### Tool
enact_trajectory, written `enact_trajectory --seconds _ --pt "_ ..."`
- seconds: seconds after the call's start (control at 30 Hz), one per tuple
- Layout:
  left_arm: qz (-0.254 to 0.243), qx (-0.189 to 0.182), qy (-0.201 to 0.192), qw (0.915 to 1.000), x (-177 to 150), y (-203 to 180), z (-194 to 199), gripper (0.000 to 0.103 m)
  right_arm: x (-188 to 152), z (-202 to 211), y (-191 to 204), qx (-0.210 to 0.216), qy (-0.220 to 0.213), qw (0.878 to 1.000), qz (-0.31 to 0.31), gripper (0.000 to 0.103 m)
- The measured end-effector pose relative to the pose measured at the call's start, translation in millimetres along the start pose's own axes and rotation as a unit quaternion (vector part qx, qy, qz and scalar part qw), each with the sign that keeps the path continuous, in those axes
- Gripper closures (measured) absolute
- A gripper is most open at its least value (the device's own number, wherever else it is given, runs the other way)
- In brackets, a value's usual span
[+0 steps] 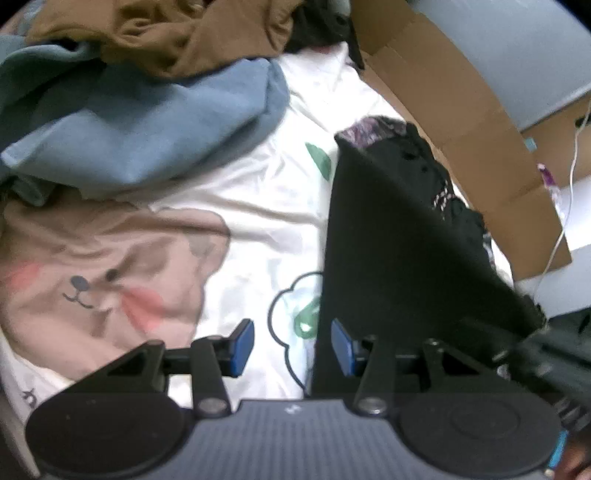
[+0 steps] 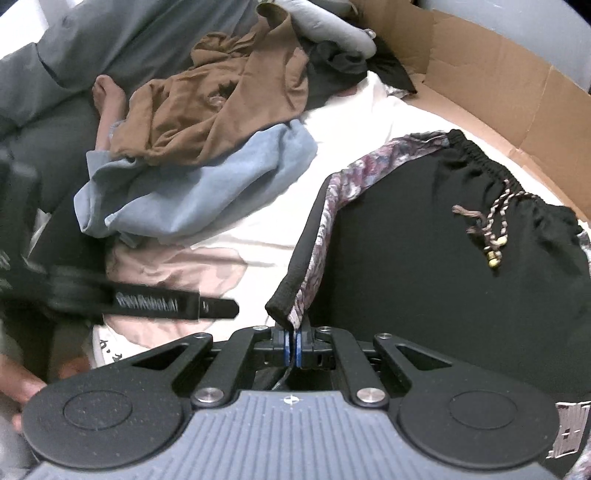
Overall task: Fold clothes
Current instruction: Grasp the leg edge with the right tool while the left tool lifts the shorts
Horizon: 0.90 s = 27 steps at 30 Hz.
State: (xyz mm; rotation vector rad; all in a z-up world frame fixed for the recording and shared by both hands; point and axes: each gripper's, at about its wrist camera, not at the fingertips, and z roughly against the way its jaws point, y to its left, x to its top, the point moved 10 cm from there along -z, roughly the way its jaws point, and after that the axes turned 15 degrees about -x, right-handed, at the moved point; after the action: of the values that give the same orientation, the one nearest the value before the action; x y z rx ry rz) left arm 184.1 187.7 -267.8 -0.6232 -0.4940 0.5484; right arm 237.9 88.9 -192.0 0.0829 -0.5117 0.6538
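Observation:
Black trousers with a floral side stripe and a braided drawstring lie spread on a white printed sheet. My right gripper is shut on the trousers' cuff end, which rises from between its blue pads. In the left wrist view the same black trousers hang lifted as a dark sheet on the right. My left gripper stands open above the sheet, its right finger at the trousers' edge, with nothing between the pads. The left gripper also shows blurred in the right wrist view.
A pile of unfolded clothes lies at the back left: a blue garment, a brown one and grey ones. A cardboard box wall borders the sheet on the right. A white cable hangs beyond it. A hand shows bottom left.

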Motion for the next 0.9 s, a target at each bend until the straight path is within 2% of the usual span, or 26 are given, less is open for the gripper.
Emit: enact_trajectory --seconds 0.17,0.33,0.63,0.8,0.9 --pt "-0.013 0.005 0.022 0.9997 -16.4 -12.2 -18.3 0.054 3.6 13.6 -39.5 0.003 0.009 1.0 0.004 0.102" --pt "-0.025 0.018 0.048 0.9984 -35.2 -24.4 -36.4 0.054 -9.3 19.8 -84.6 0.015 0.015 1.0 -0.016 0.102" --pt "-0.073 0.025 0.105 0.9915 -73.9 -48.0 -62.3 0.054 -60.4 11.7 -169.5 0.033 -0.008 0.994 -0.105 0.102" --pt "-0.082 0.018 0.12 0.9893 -83.4 -62.6 -78.7 0.054 -96.1 4.4 -210.0 0.024 -0.021 0.986 -0.165 0.102" --pt "-0.087 0.009 0.128 0.988 -91.6 -70.3 -86.7 0.054 -117.8 -2.5 -234.0 0.019 -0.026 0.976 -0.214 0.102"
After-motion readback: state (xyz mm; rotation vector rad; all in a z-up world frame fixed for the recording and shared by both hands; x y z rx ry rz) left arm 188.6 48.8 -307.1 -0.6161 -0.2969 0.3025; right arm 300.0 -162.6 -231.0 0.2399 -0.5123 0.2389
